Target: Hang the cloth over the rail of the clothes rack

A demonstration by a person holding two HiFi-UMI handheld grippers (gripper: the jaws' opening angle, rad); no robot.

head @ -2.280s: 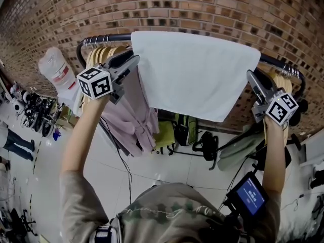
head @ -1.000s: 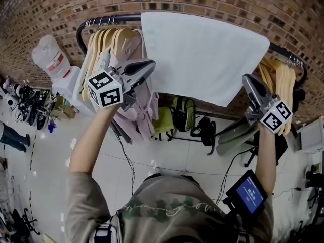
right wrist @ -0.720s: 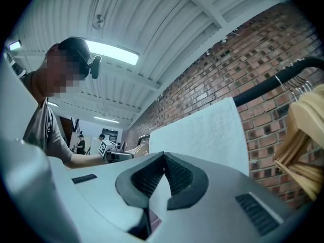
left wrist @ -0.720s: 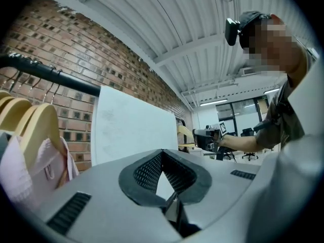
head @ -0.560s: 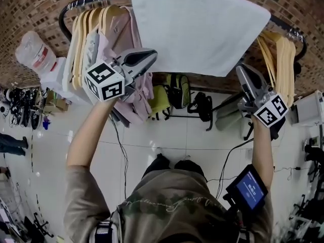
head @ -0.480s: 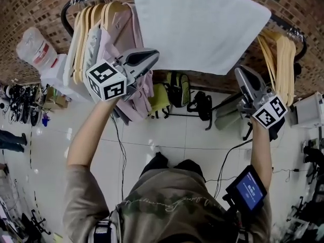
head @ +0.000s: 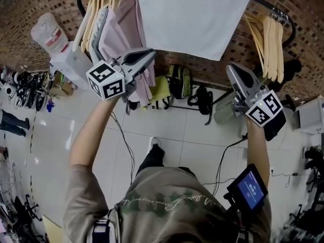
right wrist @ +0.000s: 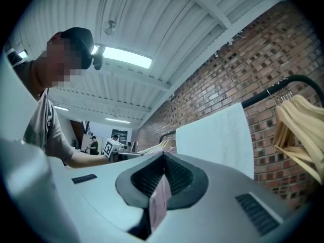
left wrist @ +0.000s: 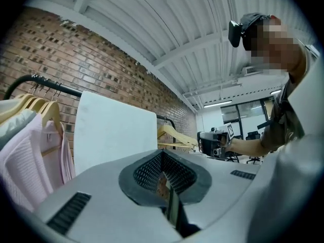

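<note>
Cloth [head: 192, 19] hangs; left gripper [head: 150, 53] backed away.

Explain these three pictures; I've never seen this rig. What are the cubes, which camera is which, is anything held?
A person wears a head camera looking down at both arms: the head view. Each hand holds a two-jaw tool, the left gripper and right gripper; the marker cubes are part of them. The other two views look along each tool's jaws. Both are shut and empty. The white cloth hangs over the rail, between pink clothes and wooden hangers.
</note>
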